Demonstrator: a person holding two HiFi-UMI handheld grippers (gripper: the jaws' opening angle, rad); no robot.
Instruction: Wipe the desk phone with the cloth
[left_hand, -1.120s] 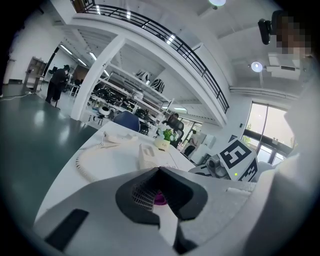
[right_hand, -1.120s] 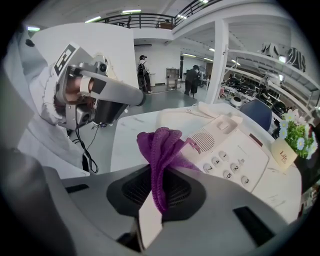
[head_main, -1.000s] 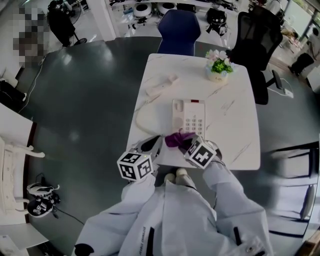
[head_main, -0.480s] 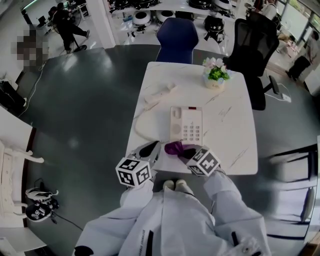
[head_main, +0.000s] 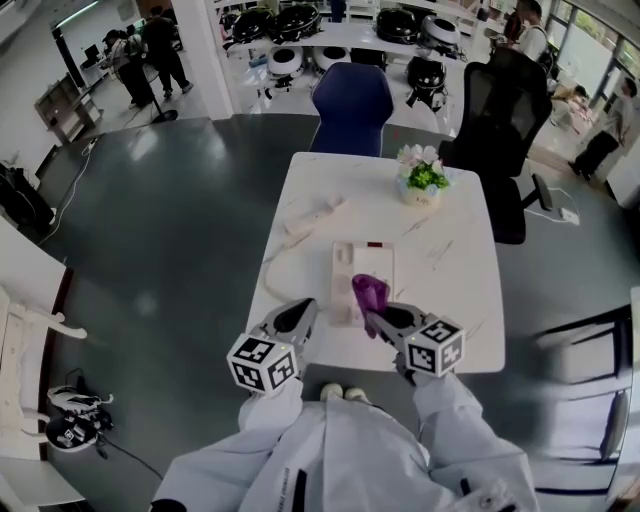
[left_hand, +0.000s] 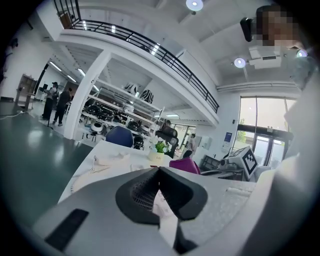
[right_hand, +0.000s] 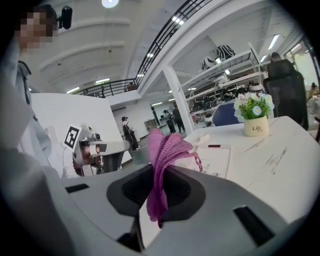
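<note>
**Q:** White marbled bench, dark glossy floor all round. Where's the cloth at?

**A:** Yeah, the right tool is pinching it, purple bunch sticking up at the near edge of the desk phone, centre frame. And the left tool is pressed together, empty, just left of it.

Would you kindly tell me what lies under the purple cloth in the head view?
The desk phone lies beneath the cloth, which the right tool grips. The cloth hides the phone's near right part, so nothing there can be seen.
</note>
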